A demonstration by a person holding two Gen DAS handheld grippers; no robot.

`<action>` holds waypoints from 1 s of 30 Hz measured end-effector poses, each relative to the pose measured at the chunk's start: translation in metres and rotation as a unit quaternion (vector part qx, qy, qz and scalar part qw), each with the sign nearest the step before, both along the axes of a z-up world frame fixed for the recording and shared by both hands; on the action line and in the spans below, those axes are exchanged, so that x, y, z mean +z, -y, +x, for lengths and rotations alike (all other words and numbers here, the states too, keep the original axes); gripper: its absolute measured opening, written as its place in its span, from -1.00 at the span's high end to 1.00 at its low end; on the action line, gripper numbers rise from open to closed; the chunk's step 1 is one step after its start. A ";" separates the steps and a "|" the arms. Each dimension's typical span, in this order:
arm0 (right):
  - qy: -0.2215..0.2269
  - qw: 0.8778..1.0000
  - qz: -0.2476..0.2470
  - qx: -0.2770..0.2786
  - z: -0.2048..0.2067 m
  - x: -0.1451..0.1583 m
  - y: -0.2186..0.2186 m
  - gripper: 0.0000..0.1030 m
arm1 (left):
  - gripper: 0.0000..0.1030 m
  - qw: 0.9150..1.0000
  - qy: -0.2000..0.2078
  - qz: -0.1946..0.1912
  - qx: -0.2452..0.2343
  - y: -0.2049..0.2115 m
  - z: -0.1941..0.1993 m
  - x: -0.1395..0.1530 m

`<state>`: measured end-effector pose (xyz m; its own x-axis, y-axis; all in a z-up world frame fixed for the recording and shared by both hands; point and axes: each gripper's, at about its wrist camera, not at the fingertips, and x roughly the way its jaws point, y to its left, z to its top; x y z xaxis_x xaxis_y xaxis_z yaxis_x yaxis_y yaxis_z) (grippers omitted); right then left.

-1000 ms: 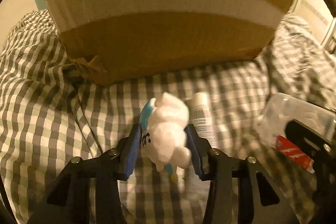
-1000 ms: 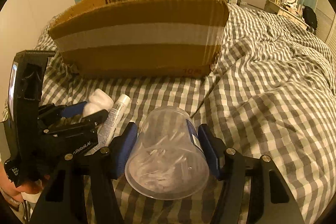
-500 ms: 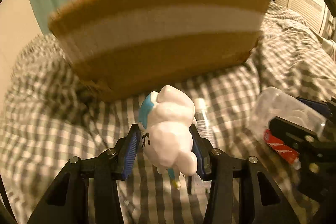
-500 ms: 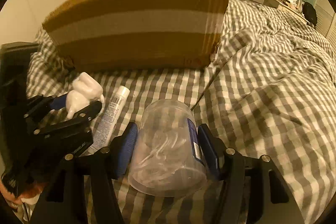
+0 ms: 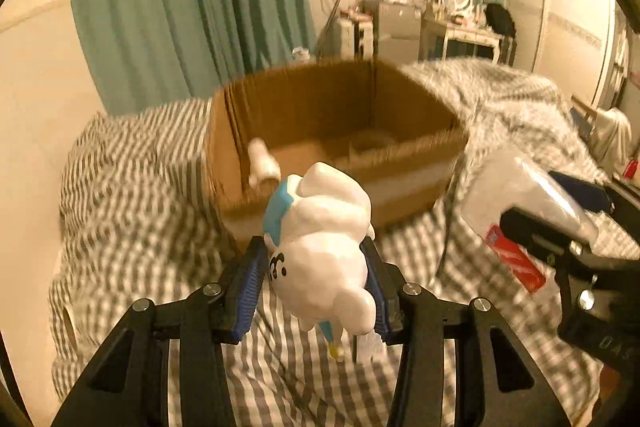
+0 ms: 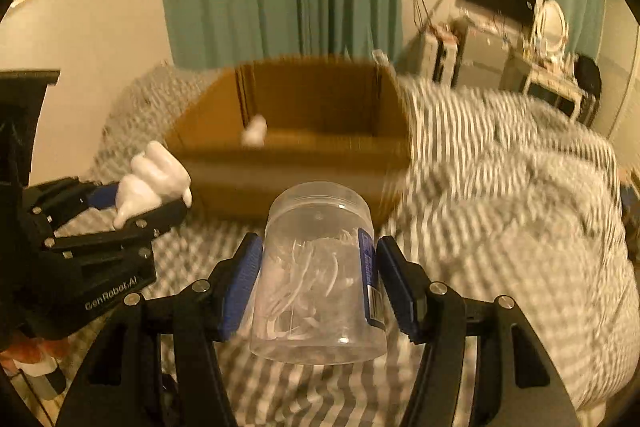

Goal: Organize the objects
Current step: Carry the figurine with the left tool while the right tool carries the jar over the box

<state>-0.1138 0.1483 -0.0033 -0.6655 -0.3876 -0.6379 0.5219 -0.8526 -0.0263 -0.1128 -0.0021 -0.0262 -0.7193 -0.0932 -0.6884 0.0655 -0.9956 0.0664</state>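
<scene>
Pinching a white toy figure (image 5: 320, 251) in the left gripper (image 5: 316, 291), jaws pressing its sides. Clamping a clear plastic jar (image 6: 318, 275) in the right gripper (image 6: 318, 287), facing the open cardboard box (image 6: 296, 131) on the checked bedding (image 6: 500, 219).

The left gripper (image 5: 318, 291) clamps a white figurine (image 5: 320, 251) before the open cardboard box (image 5: 336, 143).
</scene>
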 end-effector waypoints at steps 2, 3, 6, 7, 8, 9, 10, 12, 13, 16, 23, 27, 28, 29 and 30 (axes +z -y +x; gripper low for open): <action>-0.014 1.000 -0.012 0.008 -0.009 0.022 0.003 -0.14 | 0.10 1.000 -0.017 -0.005 0.001 0.002 -0.006 0.018; -0.020 0.999 -0.025 0.016 -0.017 0.038 0.006 -0.14 | 0.10 1.000 -0.028 -0.008 0.001 0.003 -0.013 0.031; -0.028 0.998 -0.044 0.028 -0.032 0.068 0.016 -0.14 | 0.10 0.999 -0.043 -0.012 -0.001 0.008 -0.034 0.055; -0.034 0.998 -0.045 0.030 -0.041 0.077 0.020 -0.14 | 0.10 0.999 -0.046 -0.015 -0.003 0.011 -0.040 0.059; -0.039 0.998 -0.044 0.032 -0.050 0.084 0.024 -0.14 | 0.10 0.999 -0.046 -0.020 -0.005 0.013 -0.049 0.063; -0.043 0.998 -0.042 0.033 -0.057 0.089 0.027 -0.14 | 0.10 0.998 -0.052 -0.027 0.003 0.017 -0.059 0.068; -0.046 0.998 -0.042 0.033 -0.065 0.093 0.029 -0.14 | 0.10 0.998 -0.054 -0.031 0.010 0.021 -0.069 0.070; -0.048 0.998 -0.041 0.030 -0.091 0.101 0.038 -0.14 | 0.10 0.998 -0.049 -0.024 0.011 0.030 -0.090 0.070; -0.047 0.998 -0.042 0.029 -0.099 0.101 0.038 -0.14 | 0.10 0.999 -0.046 -0.020 0.011 0.033 -0.099 0.069; -0.039 0.998 -0.036 0.030 -0.134 0.094 0.055 -0.14 | 0.10 0.999 -0.032 -0.024 0.012 0.041 -0.129 0.058; 0.000 0.999 -0.015 0.041 -0.194 0.047 0.086 -0.14 | 0.10 1.000 0.018 -0.019 0.015 0.059 -0.187 0.011; 0.027 0.999 0.008 0.038 -0.228 0.014 0.095 -0.14 | 0.10 0.999 0.037 -0.021 0.023 0.064 -0.209 -0.011; 0.031 0.999 0.013 0.038 -0.232 0.007 0.097 -0.14 | 0.10 0.999 0.041 -0.017 0.026 0.066 -0.215 -0.015; 0.034 0.998 0.016 0.042 -0.237 0.001 0.099 -0.14 | 0.09 0.999 0.044 -0.014 0.026 0.067 -0.218 -0.017; 0.039 0.998 0.018 0.045 -0.241 -0.005 0.100 -0.14 | 0.10 0.998 0.048 -0.011 0.026 0.068 -0.222 -0.021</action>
